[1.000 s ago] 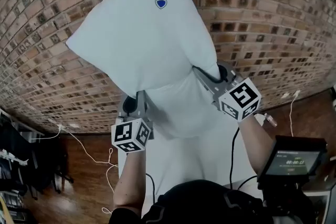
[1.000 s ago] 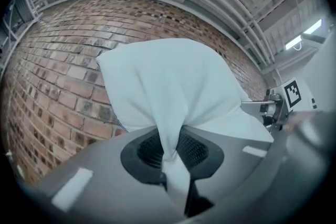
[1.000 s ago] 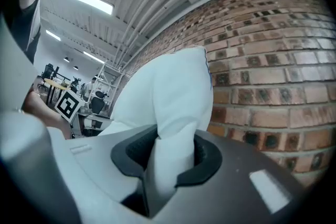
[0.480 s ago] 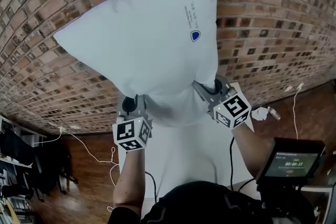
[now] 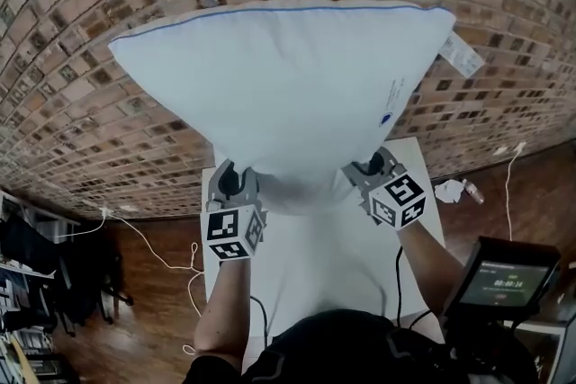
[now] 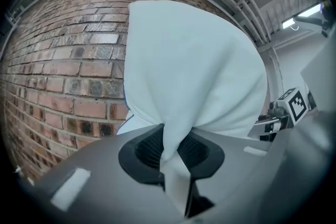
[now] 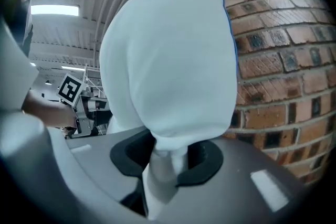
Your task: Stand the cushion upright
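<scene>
A large white cushion (image 5: 288,94) stands upright with its long edge level, in front of the brick wall. It has blue piping, a small blue logo and a tag at its top right corner. My left gripper (image 5: 236,186) is shut on its lower left corner, whose fabric is pinched between the black pads (image 6: 152,148). My right gripper (image 5: 364,172) is shut on the lower right corner, with cloth bunched between the pads (image 7: 202,157). The cushion's lower edge hangs just above the white table (image 5: 315,256).
The brick wall (image 5: 81,103) rises right behind the cushion. A crumpled white thing (image 5: 450,190) lies off the table's right side. A small screen device (image 5: 499,276) sits at lower right. Cables run over the wooden floor (image 5: 153,256) on the left.
Both grippers have come down with the cushion. The cushion has swung from one corner pointing up to its long edge lying level, and its logo has moved to the right side.
</scene>
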